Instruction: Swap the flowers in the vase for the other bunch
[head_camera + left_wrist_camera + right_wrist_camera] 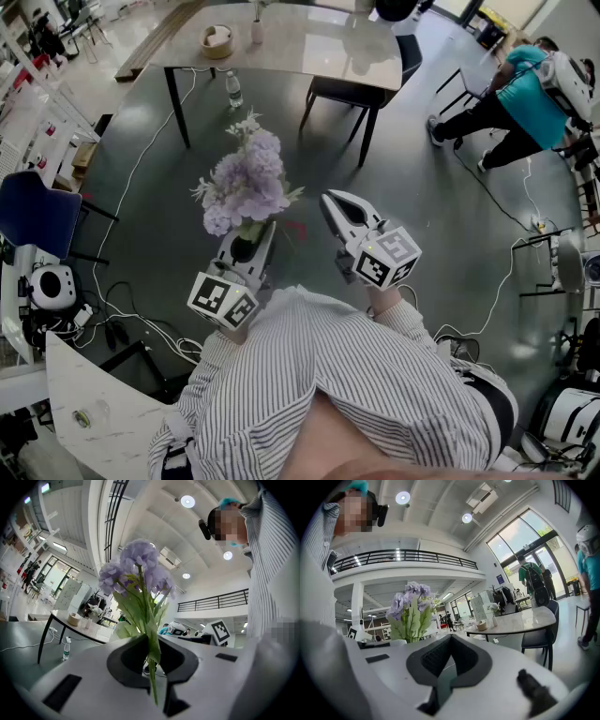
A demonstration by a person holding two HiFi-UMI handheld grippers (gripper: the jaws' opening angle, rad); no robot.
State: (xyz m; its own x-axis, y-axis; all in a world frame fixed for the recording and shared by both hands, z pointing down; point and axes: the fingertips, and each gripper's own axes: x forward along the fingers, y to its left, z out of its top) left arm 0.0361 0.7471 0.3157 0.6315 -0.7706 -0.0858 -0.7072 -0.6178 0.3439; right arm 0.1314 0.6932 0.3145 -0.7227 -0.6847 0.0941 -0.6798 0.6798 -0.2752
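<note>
Grey floor (441,234) | 1 purple bunch (248,183) clamped, L gripper (265,234) | R gripper (333,202) empty

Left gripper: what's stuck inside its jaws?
The purple flower bunch has its green stems pinched tight in the left gripper. The pads cover the squeezed part of the stems.

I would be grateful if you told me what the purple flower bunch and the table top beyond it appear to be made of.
The purple flower bunch is probably artificial: fabric-like petals and matte plastic leaves, with a stiff, evenly smooth green stem. The table top looks like pale polished stone or a stone-look slab; it is glossy and carries bright reflections.
</note>
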